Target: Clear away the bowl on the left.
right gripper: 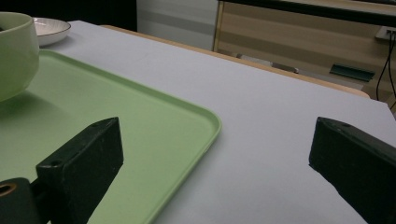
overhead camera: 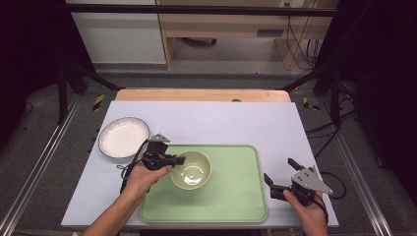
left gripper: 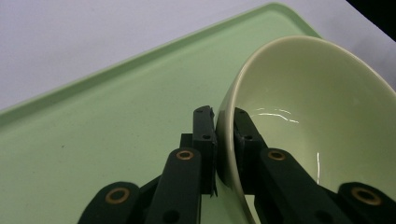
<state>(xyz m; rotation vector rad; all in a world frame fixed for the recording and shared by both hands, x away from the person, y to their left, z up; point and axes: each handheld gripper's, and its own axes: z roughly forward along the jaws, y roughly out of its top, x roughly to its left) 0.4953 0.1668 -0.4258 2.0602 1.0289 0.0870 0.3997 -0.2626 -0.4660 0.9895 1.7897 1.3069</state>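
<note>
Left tool (overhead camera: 178, 160): black linkage arms, brass-coloured rivets at the pivots, flat black jaw pads, black cable trailing from the body. Right tool (overhead camera: 279, 173): black, blocky jaws, grey three-cornered plate on top with small fasteners. Forearms bare; no sleeves visible.

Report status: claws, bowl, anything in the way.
Left claw shut on green bowl rim, over tray. Right claw open, holding nothing, beside tray. White bowl off tray, apart.

Lab: black frame rig (overhead camera: 74, 69), loose cables (overhead camera: 300, 44), covered table (overhead camera: 206, 118).
</note>
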